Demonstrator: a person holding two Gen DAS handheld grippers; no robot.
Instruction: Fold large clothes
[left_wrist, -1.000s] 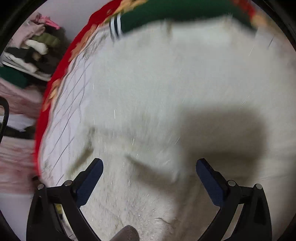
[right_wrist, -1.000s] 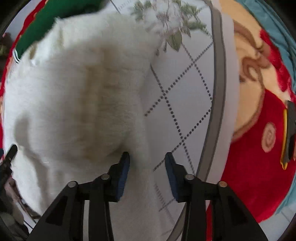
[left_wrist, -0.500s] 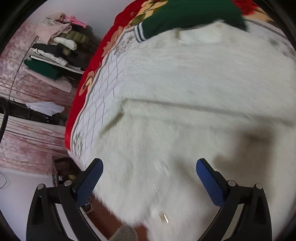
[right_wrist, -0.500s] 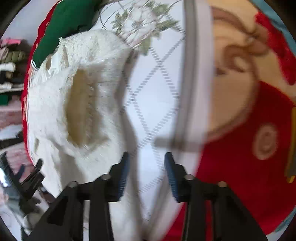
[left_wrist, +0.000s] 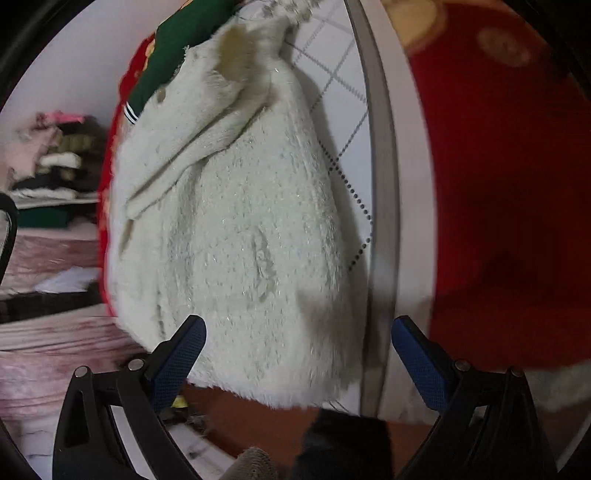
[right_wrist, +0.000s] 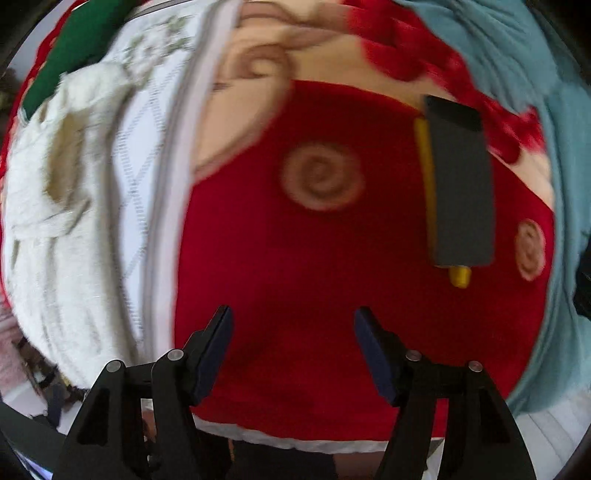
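Note:
A fluffy white garment (left_wrist: 240, 229) lies folded lengthwise on the bed, one sleeve laid across its top; it shows at the left edge of the right wrist view too, white garment (right_wrist: 48, 206). My left gripper (left_wrist: 297, 343) hangs open above the garment's near hem, touching nothing. My right gripper (right_wrist: 293, 332) is over the red blanket (right_wrist: 295, 266), well to the right of the garment; its jaws are opening and nothing is between them.
A green garment (left_wrist: 177, 48) lies beyond the white one. A dark grey and yellow flat object (right_wrist: 461, 184) rests on the red blanket. A teal cloth (right_wrist: 546, 74) lies at the far right. Stacked clothes (left_wrist: 55, 162) sit on shelves off the bed's left side.
Both grippers have pulled back and swung right, away from the white garment. The right gripper let go of the garment's edge and its jaws widened. The left stayed open.

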